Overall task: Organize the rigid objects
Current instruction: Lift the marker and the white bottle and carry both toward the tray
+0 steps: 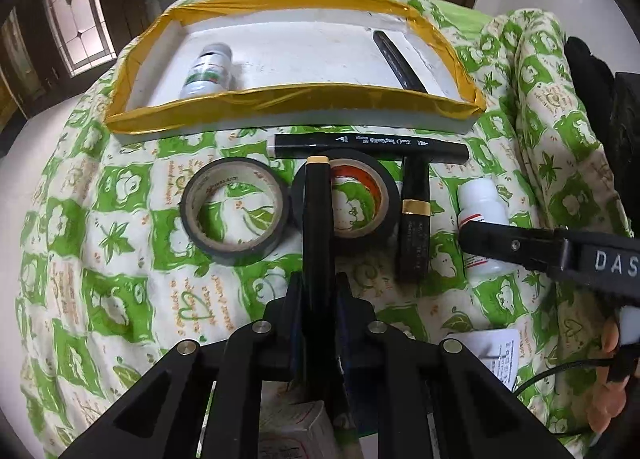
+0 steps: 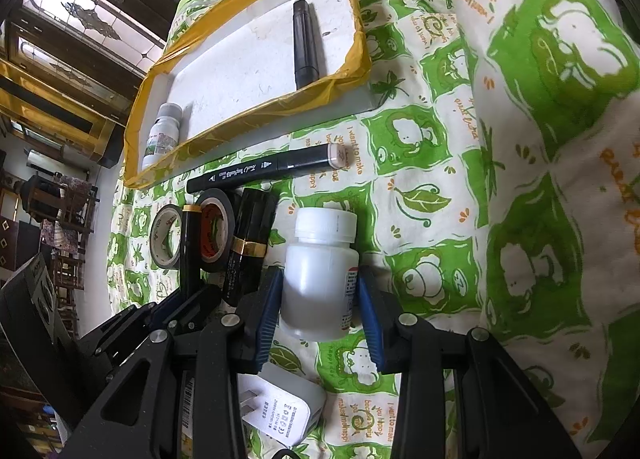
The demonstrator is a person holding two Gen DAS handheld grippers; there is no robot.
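Note:
My left gripper (image 1: pixel 318 289) is shut on a black marker with a tan end cap (image 1: pixel 318 215), which stands up over the right of two black tape rolls (image 1: pixel 348 201). The other tape roll (image 1: pixel 235 211) lies to its left. In the right wrist view my right gripper (image 2: pixel 320 299) is shut on a white plastic bottle (image 2: pixel 320 271), blue pads against both its sides. The same bottle (image 1: pixel 482 211) shows under a finger (image 1: pixel 504 243) in the left wrist view. A white tray with a yellow taped rim (image 1: pixel 280 103) holds a small labelled bottle (image 1: pixel 208 69) and a black pen (image 1: pixel 400 63).
On the green patterned cloth, a long black marker (image 1: pixel 368 145) lies in front of the tray and a black tube with a gold band (image 1: pixel 414 219) lies beside the tape. A white charger plug (image 2: pixel 280 407) sits under my right gripper. Bunched cloth rises at the right (image 2: pixel 560 99).

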